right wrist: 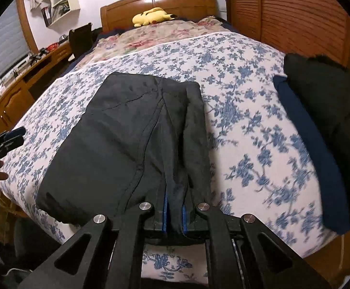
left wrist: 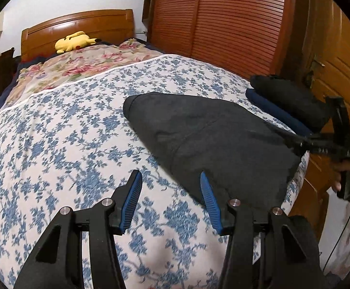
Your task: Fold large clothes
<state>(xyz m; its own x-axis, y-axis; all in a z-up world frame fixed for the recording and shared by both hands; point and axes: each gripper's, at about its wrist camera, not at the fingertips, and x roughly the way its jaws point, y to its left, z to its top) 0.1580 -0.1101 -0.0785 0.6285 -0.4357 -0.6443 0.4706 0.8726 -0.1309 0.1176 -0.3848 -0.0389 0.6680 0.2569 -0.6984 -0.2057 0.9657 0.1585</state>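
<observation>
A black folded garment (left wrist: 218,134) lies on the blue-flowered bedspread (left wrist: 66,132) near the bed's foot. It also shows in the right wrist view (right wrist: 117,139). My left gripper (left wrist: 171,178) is open and empty, its blue pads hovering just left of the garment's near edge. My right gripper (right wrist: 174,207) is shut on the near right edge of the black garment, cloth bunched between its blue pads. The right gripper also shows in the left wrist view (left wrist: 302,143), clamped on the garment's right corner. The left gripper (right wrist: 9,137) shows at the left edge of the right wrist view.
A stack of folded clothes, black on navy (left wrist: 288,106), sits at the bed's right edge; it also shows in the right wrist view (right wrist: 319,130). A yellow plush toy (left wrist: 75,41) lies by the wooden headboard. A slatted wooden wardrobe (left wrist: 223,19) stands right of the bed, a desk (right wrist: 25,82) left.
</observation>
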